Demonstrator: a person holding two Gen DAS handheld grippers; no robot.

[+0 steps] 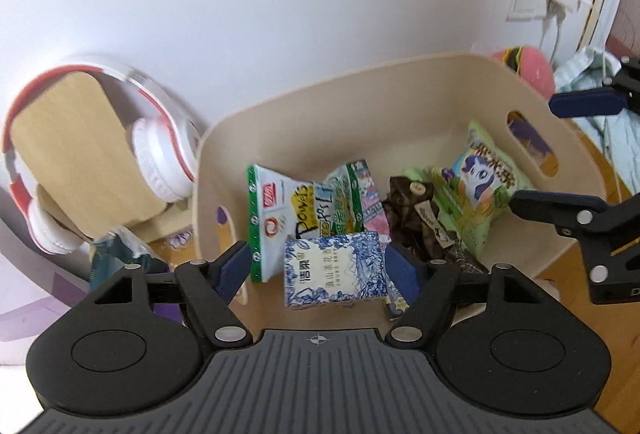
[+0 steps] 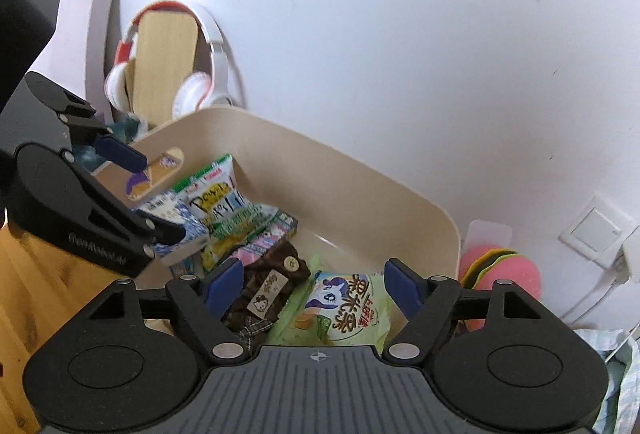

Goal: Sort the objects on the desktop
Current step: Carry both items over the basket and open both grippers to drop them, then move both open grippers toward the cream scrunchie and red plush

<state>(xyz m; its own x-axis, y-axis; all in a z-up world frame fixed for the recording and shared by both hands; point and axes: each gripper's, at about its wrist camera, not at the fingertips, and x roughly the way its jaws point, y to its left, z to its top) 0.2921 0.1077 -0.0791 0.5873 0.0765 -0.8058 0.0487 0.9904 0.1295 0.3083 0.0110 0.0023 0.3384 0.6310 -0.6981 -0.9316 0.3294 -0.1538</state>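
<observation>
Both my left gripper point(image 1: 316, 268) and right gripper point(image 2: 314, 290) gaped empty above the bin point(image 1: 360, 101); best lift straight clear.

A white snack packet with a green edge point(image 1: 276, 218) in the beige bin carries a yellow patch lettered "Dowels" or something close (the tail of the word is creased). The blue-and-white tissue pack point(image 1: 334, 268) shows the characters "洁柔", with a smaller line below too fine to read. The green pony packet point(image 2: 344, 308) bears large brown Chinese characters, only partly legible. Print on the remaining packets is blurred.
</observation>
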